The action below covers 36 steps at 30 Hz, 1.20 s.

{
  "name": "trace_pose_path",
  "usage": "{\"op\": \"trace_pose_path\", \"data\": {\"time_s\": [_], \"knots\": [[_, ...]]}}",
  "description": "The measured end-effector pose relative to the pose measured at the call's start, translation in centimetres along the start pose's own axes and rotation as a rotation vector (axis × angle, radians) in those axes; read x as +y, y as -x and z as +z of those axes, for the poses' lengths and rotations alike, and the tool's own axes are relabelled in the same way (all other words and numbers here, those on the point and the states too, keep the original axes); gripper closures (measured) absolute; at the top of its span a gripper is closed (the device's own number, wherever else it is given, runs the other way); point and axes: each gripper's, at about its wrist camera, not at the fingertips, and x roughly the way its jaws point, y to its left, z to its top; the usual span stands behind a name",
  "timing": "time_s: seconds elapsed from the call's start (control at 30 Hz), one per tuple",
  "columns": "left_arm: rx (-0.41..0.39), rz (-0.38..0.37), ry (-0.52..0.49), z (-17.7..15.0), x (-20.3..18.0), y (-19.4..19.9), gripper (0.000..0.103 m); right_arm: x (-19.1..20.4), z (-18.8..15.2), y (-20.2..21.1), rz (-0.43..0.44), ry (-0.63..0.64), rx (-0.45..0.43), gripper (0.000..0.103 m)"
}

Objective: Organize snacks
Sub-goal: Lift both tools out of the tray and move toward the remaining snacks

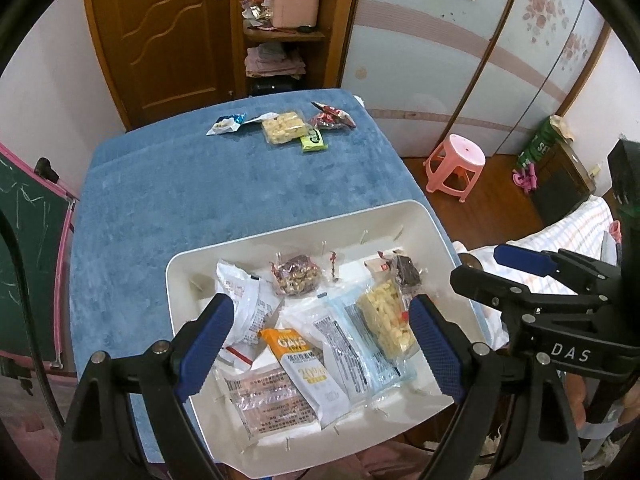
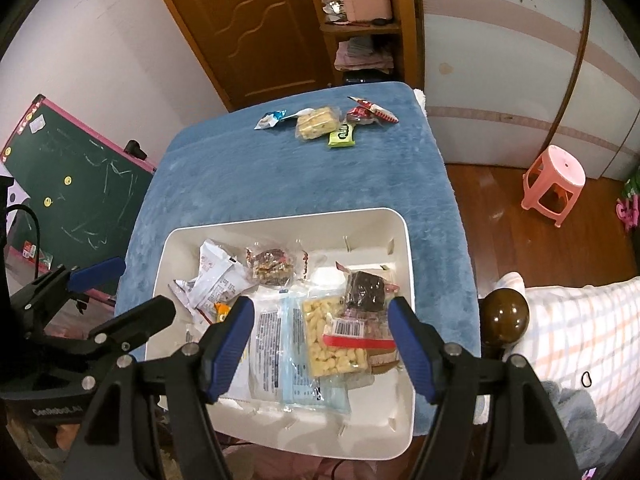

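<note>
Blue plush cloth (image 2: 280,184) covers the table before a wooden door (image 2: 248,28); both the left gripper (image 1: 320,336) and right gripper (image 2: 322,340) hang spread and empty over the white bin (image 2: 396,412), whose overlapping packets hide each other.

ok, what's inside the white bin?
The bin holds loose packets: a puffed-rice bar, a dark chocolate one, a nut cluster, a blue-edged pack and an orange pack. Whatever lies beneath them is covered.

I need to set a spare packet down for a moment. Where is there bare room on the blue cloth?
The wide stretch of blue cloth between the white bin and the far snack cluster is bare. The bin itself is crowded with packets.
</note>
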Motion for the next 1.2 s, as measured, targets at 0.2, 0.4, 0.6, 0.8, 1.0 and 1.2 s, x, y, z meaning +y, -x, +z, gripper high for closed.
{"op": "trace_pose_path", "data": {"time_s": [0.2,0.4,0.6,0.8,1.0,1.2], "knots": [[-0.019,0.012,-0.004,1.5,0.4,0.1,0.015,-0.4,1.0,-0.7,0.005,-0.023,0.004,0.033],[-0.049,0.023,-0.010,3.9,1.1,0.2,0.015,-0.7,2.5,-1.2,0.008,-0.037,-0.001,0.033],[-0.082,0.045,-0.021,6.6,1.8,0.1,0.015,-0.9,4.6,-1.5,0.010,-0.048,-0.018,0.033],[-0.113,0.068,-0.028,9.8,3.0,-0.2,0.015,-1.1,7.8,-1.5,-0.006,-0.035,-0.051,0.033],[-0.136,0.098,-0.051,14.3,4.6,-0.9,0.015,-2.0,12.6,-1.5,-0.046,-0.013,-0.097,0.033],[-0.168,0.140,-0.075,19.8,6.1,-1.7,0.014,-3.1,17.5,-1.9,-0.064,-0.011,-0.128,0.033]]}}
